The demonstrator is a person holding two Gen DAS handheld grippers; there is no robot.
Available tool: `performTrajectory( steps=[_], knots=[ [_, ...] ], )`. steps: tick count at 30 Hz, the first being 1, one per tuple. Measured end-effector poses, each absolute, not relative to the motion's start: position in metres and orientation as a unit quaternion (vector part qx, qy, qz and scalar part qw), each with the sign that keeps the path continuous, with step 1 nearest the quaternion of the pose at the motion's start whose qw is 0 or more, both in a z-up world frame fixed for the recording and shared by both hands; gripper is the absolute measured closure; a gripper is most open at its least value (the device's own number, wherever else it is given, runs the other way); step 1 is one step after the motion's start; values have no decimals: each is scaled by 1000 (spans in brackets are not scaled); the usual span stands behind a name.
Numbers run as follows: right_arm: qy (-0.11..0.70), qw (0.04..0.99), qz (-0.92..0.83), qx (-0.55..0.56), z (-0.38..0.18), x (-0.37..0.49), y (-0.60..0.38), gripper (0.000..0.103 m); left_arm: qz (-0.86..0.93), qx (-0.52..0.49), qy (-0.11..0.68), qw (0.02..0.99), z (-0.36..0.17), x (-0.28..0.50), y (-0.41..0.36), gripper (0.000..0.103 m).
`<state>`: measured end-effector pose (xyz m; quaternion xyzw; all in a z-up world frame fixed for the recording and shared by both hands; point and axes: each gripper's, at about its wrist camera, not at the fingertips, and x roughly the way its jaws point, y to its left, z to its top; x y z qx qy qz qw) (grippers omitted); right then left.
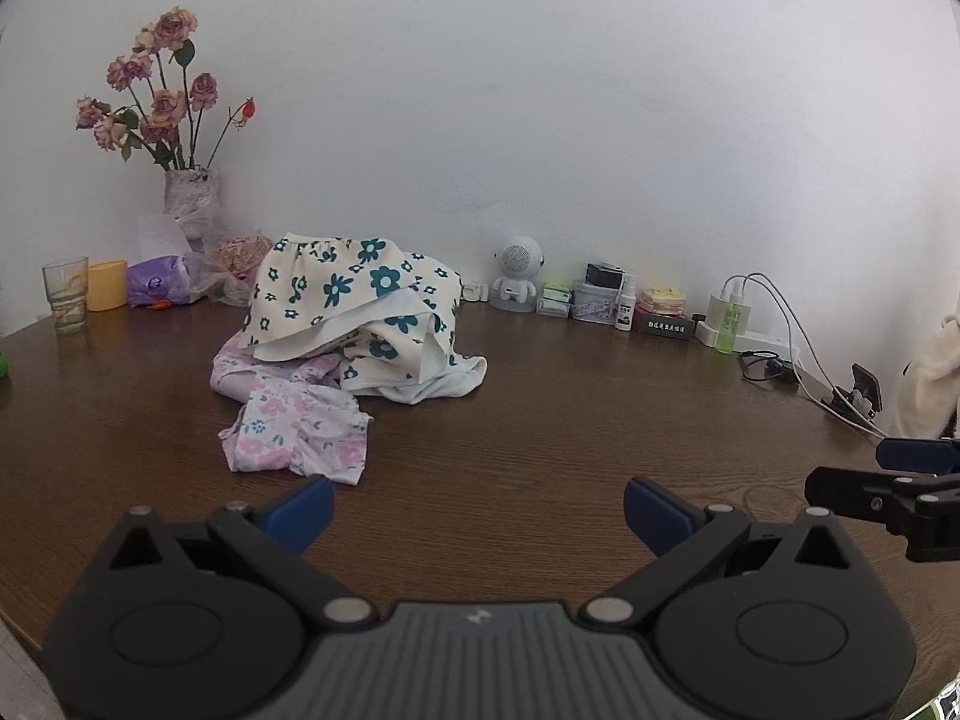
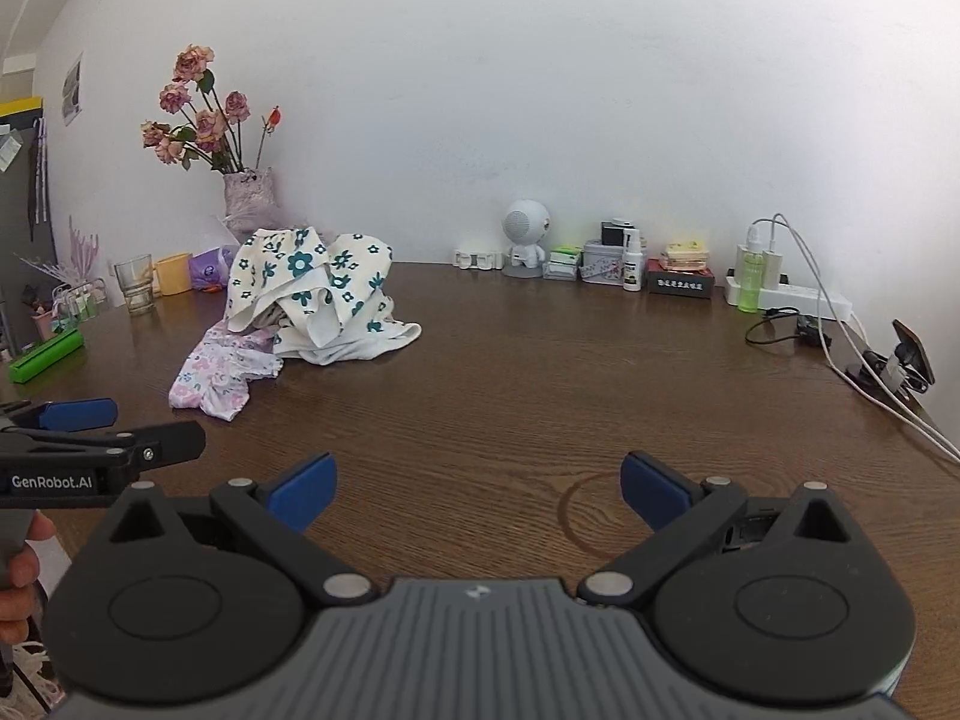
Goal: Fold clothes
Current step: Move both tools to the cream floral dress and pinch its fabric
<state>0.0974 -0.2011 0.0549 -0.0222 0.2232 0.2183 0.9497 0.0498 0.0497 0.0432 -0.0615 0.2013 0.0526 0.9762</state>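
- We see a pale, textured vase (image 1: 193, 199) at the back left of the dark brown wooden table (image 1: 540, 420); it holds a bunch of dried pink roses (image 1: 150, 90) and one red bud.
- Beside it stand a clear drinking glass (image 1: 65, 294) and a yellow cylindrical cup (image 1: 107, 284); we cannot tell what is in either.
- Along the back wall we find a small metal tin (image 1: 591, 300), a white spray bottle (image 1: 625, 303) and a green bottle (image 1: 727, 324) by a white power strip (image 1: 774, 345).
- The clothes lie in a heap at the left centre of the table, unfolded: a cream garment with teal flower print (image 1: 354, 300) is bunched up high, its plain inner side showing, on top of a pale pink garment with small flowers (image 1: 294, 426) that trails towards us, crumpled.
- Our left gripper (image 1: 477, 510) hangs over bare table in front of the heap, its blue-padded fingers (image 1: 303, 510) spread wide with nothing between them.
- Our right gripper (image 2: 477, 489) sits to the right, well apart from the clothes, its fingers (image 2: 651, 489) likewise wide apart and holding nothing.
- In the right wrist view, a hand (image 2: 21, 564) grips the left gripper's handle.
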Motion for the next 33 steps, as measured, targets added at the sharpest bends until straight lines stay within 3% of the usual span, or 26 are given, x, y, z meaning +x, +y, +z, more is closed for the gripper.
performTrajectory(
  steps=[14, 24, 27, 30, 33],
  knots=[
    [238, 920, 295, -103, 144, 227, -122, 0, 100, -15, 211, 972, 103, 157, 126, 0],
    [324, 895, 297, -73, 127, 400, -8, 1, 129, 2, 253, 959, 97, 289, 157, 0],
    [348, 886, 303, -44, 110, 437, 14, 9, 129, 7, 272, 954, 78, 312, 165, 0],
    [382, 871, 309, -8, 91, 464, 28, 26, 125, 3, 271, 954, 64, 324, 175, 1],
    [410, 856, 313, 23, 77, 478, 35, 52, 103, -3, 275, 956, 61, 325, 185, 23]
  ],
)
